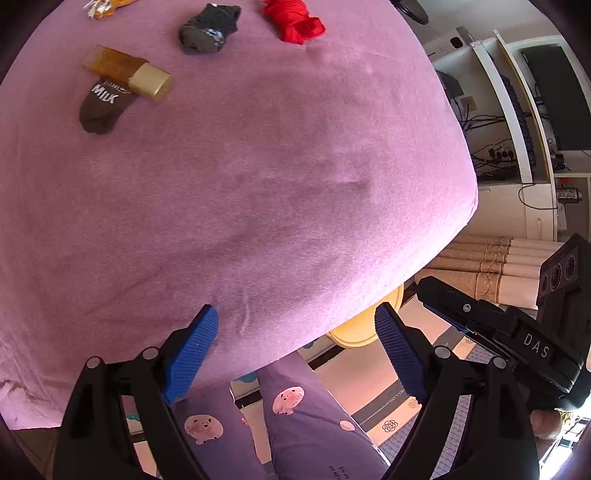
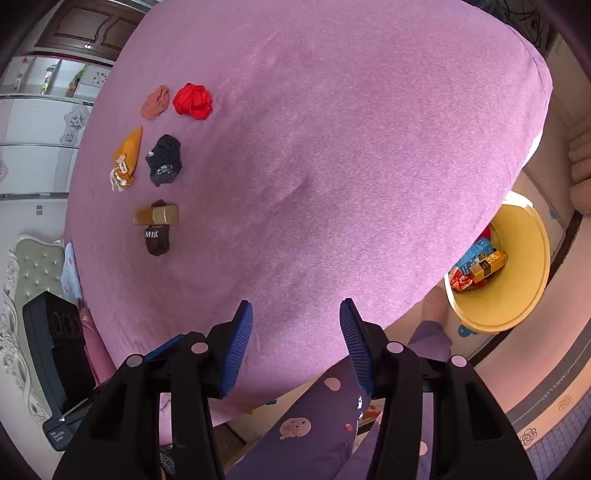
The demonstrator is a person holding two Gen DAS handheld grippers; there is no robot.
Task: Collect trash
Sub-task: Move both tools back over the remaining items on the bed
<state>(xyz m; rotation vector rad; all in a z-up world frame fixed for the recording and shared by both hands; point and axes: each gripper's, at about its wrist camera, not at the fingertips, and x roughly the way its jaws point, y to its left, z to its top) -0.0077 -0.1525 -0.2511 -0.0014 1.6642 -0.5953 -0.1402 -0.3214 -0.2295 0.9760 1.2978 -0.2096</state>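
Note:
An amber bottle with a gold cap (image 1: 127,73) (image 2: 156,215) lies on the pink bed across a brown "MILK" sock (image 1: 101,107) (image 2: 157,239). Beside the bed on the floor stands a yellow bin (image 2: 517,258) (image 1: 364,328) holding boxes and wrappers (image 2: 478,266). My left gripper (image 1: 295,332) hangs open over the bed's near edge, nothing between its blue pads. My right gripper (image 2: 295,325) is also open and empty above the bed's near edge, with the bin to its right.
Further socks lie on the bed: dark grey (image 1: 208,27) (image 2: 165,159), red (image 1: 293,18) (image 2: 193,100), orange (image 2: 127,157), pink-brown (image 2: 155,102). A person's legs in purple patterned trousers (image 1: 295,406) (image 2: 317,424) stand by the bed. A desk with cables (image 1: 517,129) is at right.

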